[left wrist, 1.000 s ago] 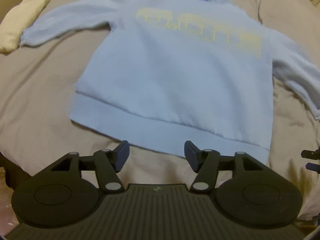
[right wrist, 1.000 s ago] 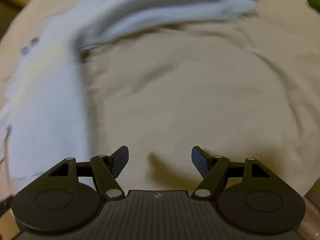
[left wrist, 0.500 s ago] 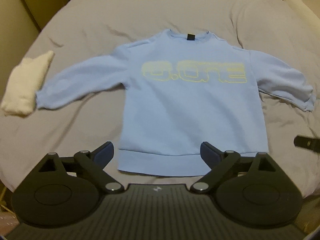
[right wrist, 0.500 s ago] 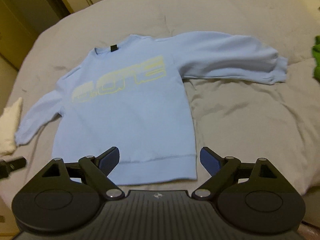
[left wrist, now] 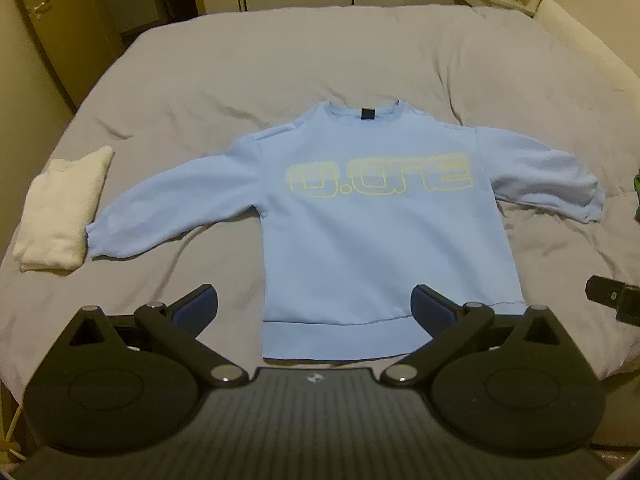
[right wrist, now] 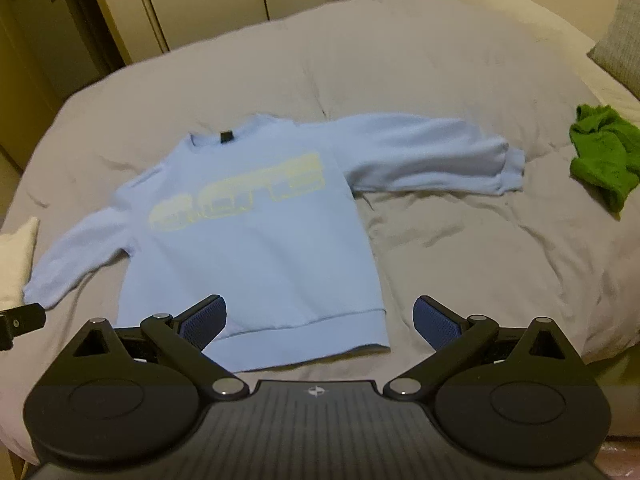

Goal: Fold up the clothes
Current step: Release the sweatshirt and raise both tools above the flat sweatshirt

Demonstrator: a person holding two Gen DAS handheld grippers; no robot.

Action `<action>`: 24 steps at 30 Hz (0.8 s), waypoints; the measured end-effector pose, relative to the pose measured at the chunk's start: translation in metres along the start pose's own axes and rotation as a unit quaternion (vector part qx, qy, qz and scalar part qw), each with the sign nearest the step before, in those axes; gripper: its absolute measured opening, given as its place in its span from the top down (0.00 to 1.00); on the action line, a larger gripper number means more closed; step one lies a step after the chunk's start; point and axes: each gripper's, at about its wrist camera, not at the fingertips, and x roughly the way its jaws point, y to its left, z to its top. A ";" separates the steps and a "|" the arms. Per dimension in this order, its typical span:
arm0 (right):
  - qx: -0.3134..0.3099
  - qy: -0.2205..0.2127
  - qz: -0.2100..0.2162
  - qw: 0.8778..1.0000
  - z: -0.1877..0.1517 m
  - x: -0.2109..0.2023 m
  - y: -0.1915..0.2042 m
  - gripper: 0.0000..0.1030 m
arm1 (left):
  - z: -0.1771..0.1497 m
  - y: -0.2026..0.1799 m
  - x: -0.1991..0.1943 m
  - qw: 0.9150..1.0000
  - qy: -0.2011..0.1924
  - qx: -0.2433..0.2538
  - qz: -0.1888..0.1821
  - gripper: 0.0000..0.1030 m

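We have pulled both hand-held grippers back from the sweatshirt [left wrist: 376, 240], which now lies flat, face up, on the bed [left wrist: 280, 64]. The left hand-held gripper [left wrist: 314, 306] and right hand-held gripper [right wrist: 318, 316] hang spread apart, empty, so folding can begin.

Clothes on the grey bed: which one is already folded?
The white garment, a neat rectangular stack by one sleeve cuff. The light blue sweatshirt lies spread flat, and the green garment is crumpled.
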 end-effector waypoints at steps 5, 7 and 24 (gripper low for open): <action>-0.041 -0.011 -0.010 0.999 -0.007 -0.019 0.004 0.00 | -0.007 -0.003 -0.019 1.000 -0.014 -0.010 0.007 0.01; -0.055 -0.006 -0.018 0.998 -0.011 -0.024 0.003 0.00 | -0.012 -0.009 -0.026 1.000 -0.017 -0.012 0.013 0.01; -0.071 0.011 -0.013 0.997 -0.067 -0.071 -0.065 0.00 | -0.090 -0.071 -0.084 0.999 -0.023 -0.019 0.019 0.01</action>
